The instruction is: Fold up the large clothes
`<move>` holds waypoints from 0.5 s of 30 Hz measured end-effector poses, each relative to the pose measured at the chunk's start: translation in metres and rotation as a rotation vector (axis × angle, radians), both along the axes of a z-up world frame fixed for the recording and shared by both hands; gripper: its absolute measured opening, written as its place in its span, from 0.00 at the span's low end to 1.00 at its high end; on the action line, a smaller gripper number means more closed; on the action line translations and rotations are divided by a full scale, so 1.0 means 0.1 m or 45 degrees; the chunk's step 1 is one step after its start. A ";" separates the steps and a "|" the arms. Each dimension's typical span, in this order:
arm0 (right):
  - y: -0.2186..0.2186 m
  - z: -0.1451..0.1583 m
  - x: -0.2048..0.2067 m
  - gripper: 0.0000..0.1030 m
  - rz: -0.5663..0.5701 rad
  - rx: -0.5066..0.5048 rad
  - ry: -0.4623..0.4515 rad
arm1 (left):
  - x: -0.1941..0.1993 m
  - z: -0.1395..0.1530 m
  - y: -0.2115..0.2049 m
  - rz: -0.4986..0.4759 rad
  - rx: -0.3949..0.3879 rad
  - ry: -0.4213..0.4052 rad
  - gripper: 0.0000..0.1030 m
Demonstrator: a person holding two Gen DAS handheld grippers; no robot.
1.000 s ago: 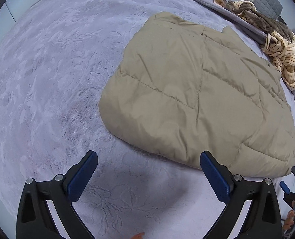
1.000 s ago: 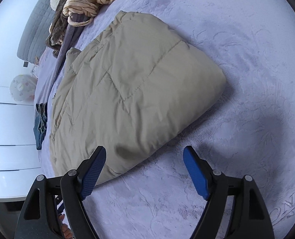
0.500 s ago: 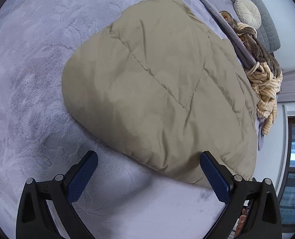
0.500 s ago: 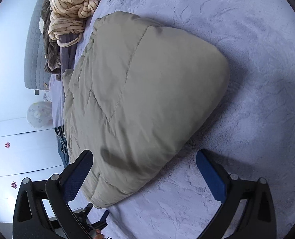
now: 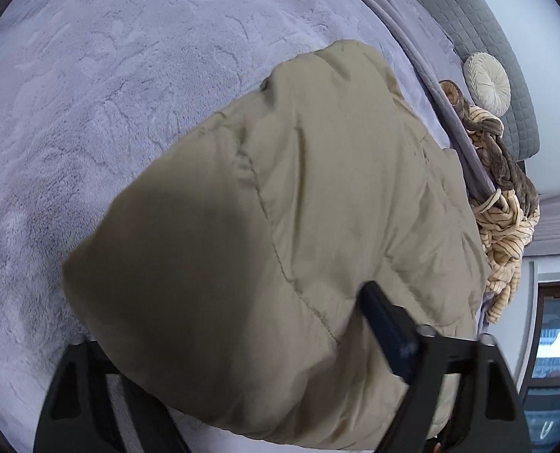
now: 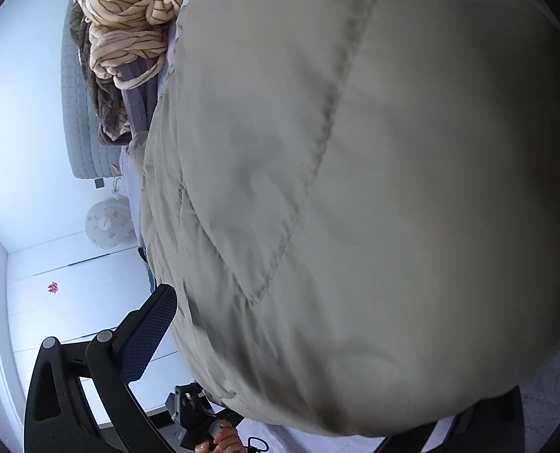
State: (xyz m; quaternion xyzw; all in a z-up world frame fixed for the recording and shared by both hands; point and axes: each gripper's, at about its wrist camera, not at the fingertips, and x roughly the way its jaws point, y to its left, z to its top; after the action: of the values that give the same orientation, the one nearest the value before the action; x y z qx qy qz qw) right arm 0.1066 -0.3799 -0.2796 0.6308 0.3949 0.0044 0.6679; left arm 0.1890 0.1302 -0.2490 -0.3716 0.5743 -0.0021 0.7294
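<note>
puffy beige jacket point(image 5: 280, 234): spread folded on the lilac bedspread point(image 5: 91, 113), filling the frame centre | left gripper point(image 5: 242, 358): jaws closing, jacket's near edge bulged between them | right gripper point(image 6: 317, 358): spread fully wide, jacket edge lodged between; a grip cannot be told | striped blanket point(image 5: 506, 234): heaped at right edge

We have our left gripper point(image 5: 238, 343) angled down over the near edge of the jacket point(image 5: 298, 226), jaws closing with its padding bulging between them, while our right gripper point(image 6: 317, 370) straddles the same edge, jaws spread wide around it.
</note>
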 end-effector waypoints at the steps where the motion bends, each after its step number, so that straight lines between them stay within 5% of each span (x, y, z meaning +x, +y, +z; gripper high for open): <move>1: -0.01 0.00 -0.01 0.99 -0.010 0.022 -0.001 | 0.00 0.01 0.01 -0.004 -0.023 -0.015 0.44; 2: -0.02 -0.01 -0.03 0.91 -0.019 0.043 0.000 | 0.00 0.04 0.00 -0.015 -0.053 -0.040 0.27; 3: -0.04 -0.01 -0.04 0.80 -0.030 0.057 0.011 | 0.00 0.09 0.00 -0.032 -0.034 -0.057 0.25; 4: -0.05 -0.02 -0.07 0.53 -0.039 0.067 0.032 | -0.01 0.16 -0.02 -0.069 0.007 -0.083 0.21; 5: -0.05 -0.03 -0.10 0.40 -0.048 0.094 0.028 | -0.01 0.23 -0.05 -0.107 0.049 -0.106 0.19; 7: -0.04 0.02 -0.17 0.29 -0.058 0.092 0.001 | -0.04 0.39 -0.12 -0.187 0.140 -0.152 0.16; 15: 0.16 0.38 -0.52 0.23 -0.010 -0.015 -0.052 | -0.31 0.87 -0.08 -0.370 0.238 -0.284 0.15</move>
State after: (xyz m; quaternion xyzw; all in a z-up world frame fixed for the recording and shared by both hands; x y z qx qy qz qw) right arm 0.0542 -0.3638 -0.2413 0.6282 0.3787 0.0124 0.6795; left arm 0.1583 0.1224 -0.1624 -0.2130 0.5354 -0.0952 0.8118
